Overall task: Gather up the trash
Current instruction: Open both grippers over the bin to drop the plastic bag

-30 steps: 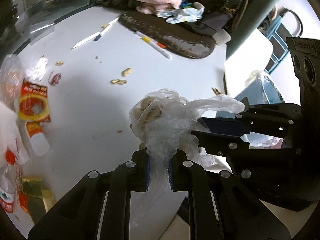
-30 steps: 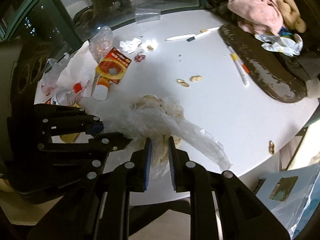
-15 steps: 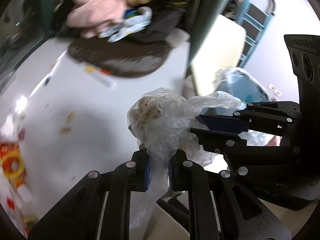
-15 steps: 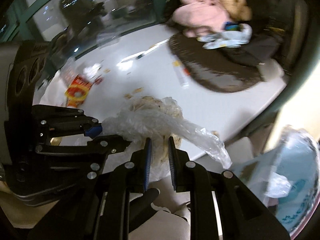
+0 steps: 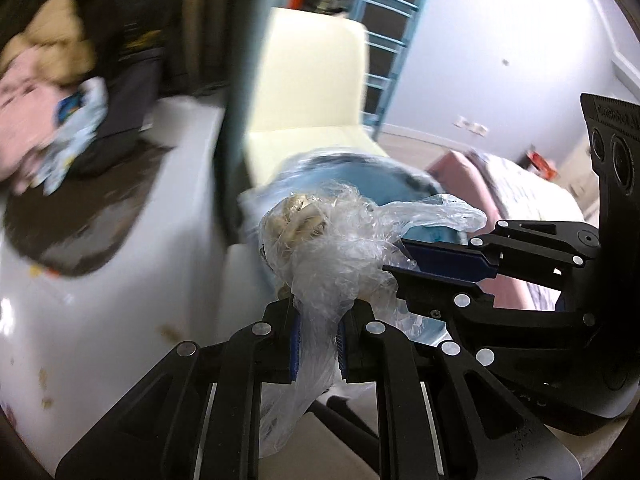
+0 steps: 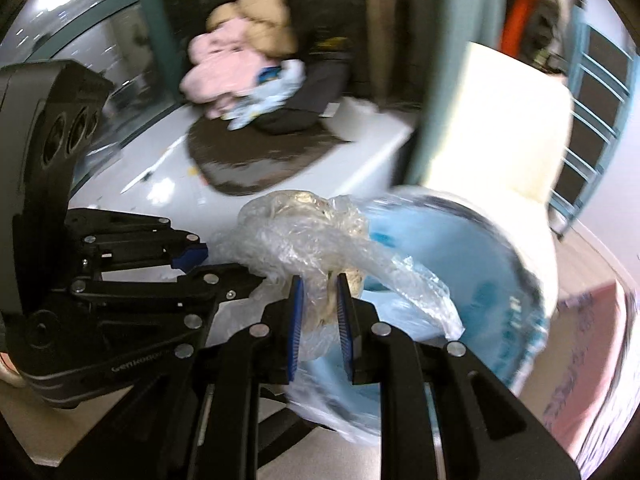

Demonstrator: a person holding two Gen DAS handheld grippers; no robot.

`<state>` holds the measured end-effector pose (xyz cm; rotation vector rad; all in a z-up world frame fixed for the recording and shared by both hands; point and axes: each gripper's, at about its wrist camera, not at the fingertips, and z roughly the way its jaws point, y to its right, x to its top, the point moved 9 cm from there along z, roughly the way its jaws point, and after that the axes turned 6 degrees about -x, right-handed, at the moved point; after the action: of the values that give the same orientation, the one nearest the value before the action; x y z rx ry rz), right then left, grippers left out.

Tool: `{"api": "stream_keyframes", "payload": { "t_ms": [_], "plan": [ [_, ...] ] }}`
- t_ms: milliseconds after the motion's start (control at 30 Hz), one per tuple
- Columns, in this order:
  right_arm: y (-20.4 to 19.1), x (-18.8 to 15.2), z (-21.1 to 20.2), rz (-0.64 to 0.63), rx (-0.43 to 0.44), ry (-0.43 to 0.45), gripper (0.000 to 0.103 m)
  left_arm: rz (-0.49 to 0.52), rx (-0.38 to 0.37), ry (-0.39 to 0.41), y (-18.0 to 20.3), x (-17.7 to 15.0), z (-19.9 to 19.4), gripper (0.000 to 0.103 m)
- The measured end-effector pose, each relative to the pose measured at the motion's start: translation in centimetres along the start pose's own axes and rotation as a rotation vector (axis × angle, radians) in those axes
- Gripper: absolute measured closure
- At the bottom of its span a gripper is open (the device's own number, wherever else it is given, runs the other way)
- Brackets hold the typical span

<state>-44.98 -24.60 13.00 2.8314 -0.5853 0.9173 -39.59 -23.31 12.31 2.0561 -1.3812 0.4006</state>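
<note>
Left gripper (image 5: pixel 317 334): clamped tight on the neck of the bag (image 5: pixel 332 248), blue pads pinching crumpled plastic, jaws narrow.
Right gripper (image 6: pixel 319 320): also narrow, pads squeezing the same bag (image 6: pixel 304 240) from the other side; in the left view it (image 5: pixel 404 258) reached in from the right.
Bag: clear, crinkled, stuffed with pale tan scraps; it hung in the air between both grippers, off the table (image 5: pixel 100 320) and in front of the bin (image 6: pixel 460 264).
Bin: white, lined with a blue bag, mouth open, just behind and right of the bag in the right view; blurred.
Table: white, off to the left, a few crumbs (image 5: pixel 44 376) on it, a dark mat (image 6: pixel 256 160) further back.
Clothes (image 6: pixel 224 68): pink and tan heap at the table's far end, with a white-and-blue wrapper (image 6: pixel 272 88) on top.
Chair (image 5: pixel 312 92): cream, behind the bin.
Ladder (image 5: pixel 392 40): blue, against the wall.
Picture: smeared at the edges, so small things on the table could not be made out.
</note>
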Motion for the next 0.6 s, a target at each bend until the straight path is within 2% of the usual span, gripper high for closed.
{"api": "stream_keyframes", "payload": {
  "t_ms": [133,233,300,367,400,467,533,600],
  "plan": [
    [3.8,-0.7,-0.1,0.068,-0.039,-0.018,0.085,0.052,-0.052,-0.044,3.0,1.3,3.2,0.091],
    [6.1,-1.5,-0.1,0.123,-0.066,-0.032,0.085,0.077,-0.059,-0.081,4.5,1.3,4.6,0.088],
    [7.7,-2.3,0.3,0.164,-0.108,-0.055,0.085,0.094,-0.03,-0.101,4.7,1.2,5.4,0.075],
    [8.7,-2.6,0.6,0.195,-0.147,-0.068,0.084,0.097,0.002,-0.104,4.4,1.1,5.5,0.037],
    [9.4,-2.9,0.7,0.212,-0.172,-0.075,0.081,0.091,0.016,-0.092,4.2,1.2,5.3,0.033],
    [10.3,-3.0,0.6,0.249,-0.202,-0.069,0.06,0.071,0.024,-0.062,3.8,1.6,4.9,0.029],
    [10.6,-2.8,0.4,0.268,-0.216,-0.054,0.052,0.047,0.039,-0.043,3.2,1.6,4.2,0.022],
    [10.1,-2.4,0.2,0.258,-0.215,-0.032,0.052,0.015,0.059,-0.023,2.3,1.5,3.6,0.02]
  ]
}}
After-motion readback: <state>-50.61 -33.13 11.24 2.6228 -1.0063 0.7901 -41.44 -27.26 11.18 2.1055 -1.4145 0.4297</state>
